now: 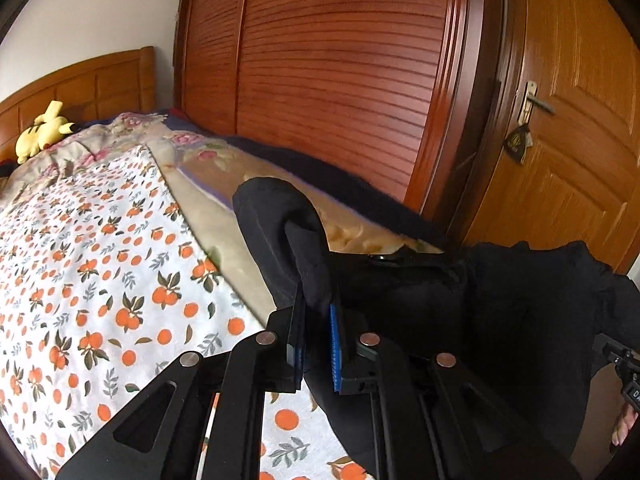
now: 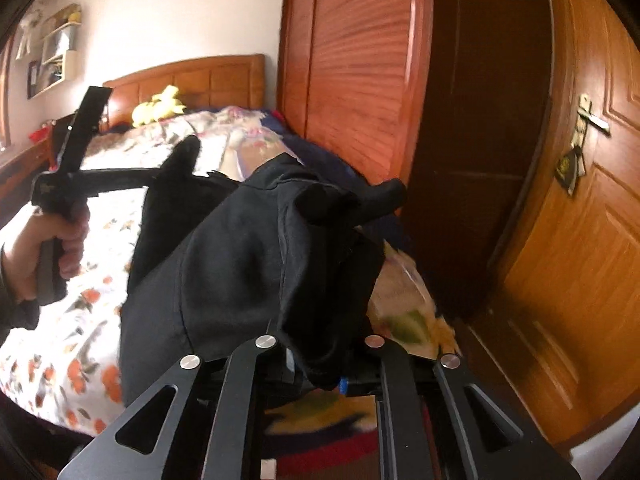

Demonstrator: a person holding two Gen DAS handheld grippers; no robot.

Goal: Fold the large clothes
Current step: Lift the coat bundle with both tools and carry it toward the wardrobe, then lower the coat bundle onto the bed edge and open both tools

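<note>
A black garment hangs above the bed between my two grippers. In the left wrist view my left gripper is shut on a fold of it, and the cloth stands up in a loop past the blue pads. From there it drapes off to the right. In the right wrist view the black garment is bunched over my right gripper, hiding the fingertips. The cloth sits pinched between the jaws. A hand holds the left gripper at the left, its tip buried in the garment.
Under the garment lies the bed with an orange-print sheet and a floral quilt. A yellow plush toy rests by the wooden headboard. Louvred wardrobe doors and a wooden door stand close on the right.
</note>
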